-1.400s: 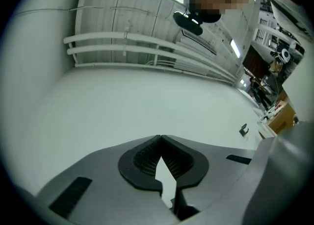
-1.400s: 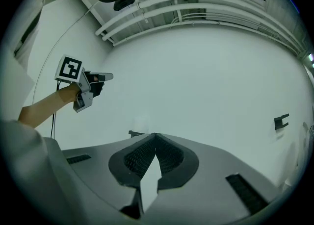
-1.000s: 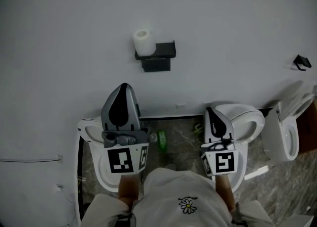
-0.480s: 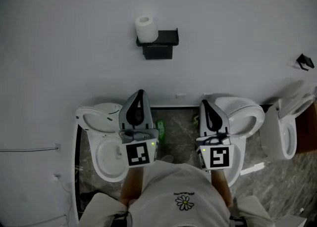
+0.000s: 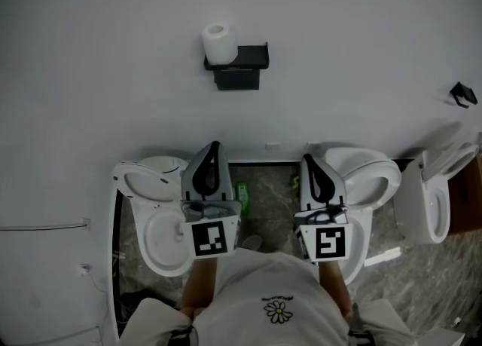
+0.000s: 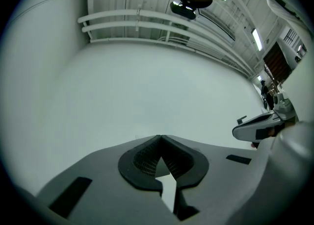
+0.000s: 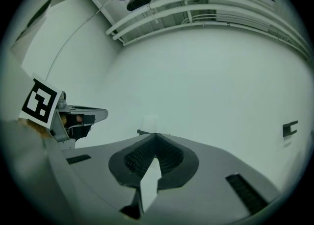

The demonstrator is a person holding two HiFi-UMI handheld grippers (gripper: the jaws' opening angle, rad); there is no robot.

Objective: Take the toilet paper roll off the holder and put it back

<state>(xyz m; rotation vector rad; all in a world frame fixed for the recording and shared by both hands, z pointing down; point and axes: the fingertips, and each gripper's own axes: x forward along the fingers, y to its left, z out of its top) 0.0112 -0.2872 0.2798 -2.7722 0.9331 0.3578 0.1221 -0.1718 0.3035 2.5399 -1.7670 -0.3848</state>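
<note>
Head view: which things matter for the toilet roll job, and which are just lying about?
Job:
- toilet paper roll, standing on the left end of the holder
- black holder on the wall
- left gripper and right gripper, both shut and empty

Lying about:
- left toilet, middle toilet, right toilet
- green bottle on the floor
- black wall hook

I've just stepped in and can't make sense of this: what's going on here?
A person faces a white wall with a two-jaw gripper in each hand. The left gripper and the right gripper both have their jaws shut with nothing between them. They are held low, apart from the toilet paper roll. The roll sits on its black holder on the wall, and neither gripper is touching it.
</note>
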